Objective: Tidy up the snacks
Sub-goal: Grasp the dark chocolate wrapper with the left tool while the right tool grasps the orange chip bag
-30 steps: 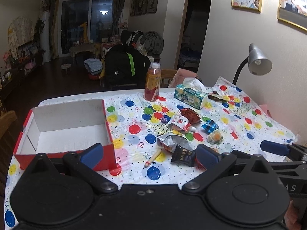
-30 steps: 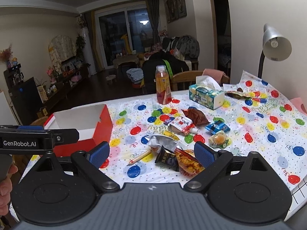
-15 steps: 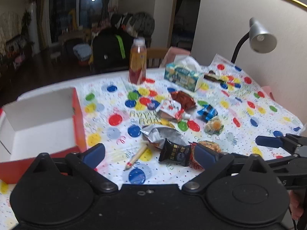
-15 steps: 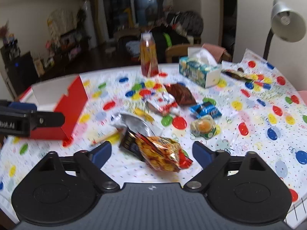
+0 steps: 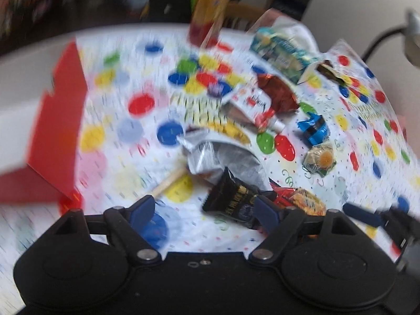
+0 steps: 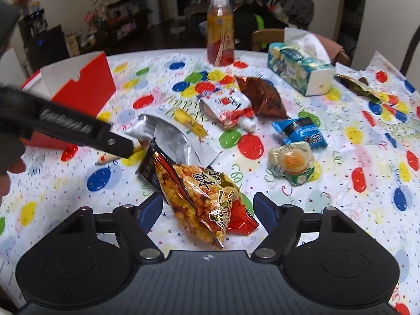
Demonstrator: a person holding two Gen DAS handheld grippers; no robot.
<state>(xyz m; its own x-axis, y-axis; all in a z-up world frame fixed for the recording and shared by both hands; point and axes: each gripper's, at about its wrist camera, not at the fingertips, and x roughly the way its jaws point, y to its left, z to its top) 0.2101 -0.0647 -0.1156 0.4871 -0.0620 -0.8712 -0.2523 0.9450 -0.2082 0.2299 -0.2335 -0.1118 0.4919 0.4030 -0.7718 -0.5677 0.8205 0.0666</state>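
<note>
Both views show snacks scattered on a balloon-print tablecloth. My right gripper is open, and an orange-red crisp bag lies between its fingers on the table. A black packet pokes out from under that bag. My left gripper is open, low over the cloth, with the black packet just inside its right finger. The left wrist view is blurred. A red box with a white inside stands at the left. A silver pouch lies behind the crisp bag.
Further back lie a white-red pouch, a brown bag, a blue packet and a clear packet. A drink bottle and tissue box stand at the far edge. A wooden stick lies near the box.
Both grippers have dropped and moved forward over the table. The crisp bag now lies between the right fingers, and the left gripper has closed in on the black packet. Both stay open.
</note>
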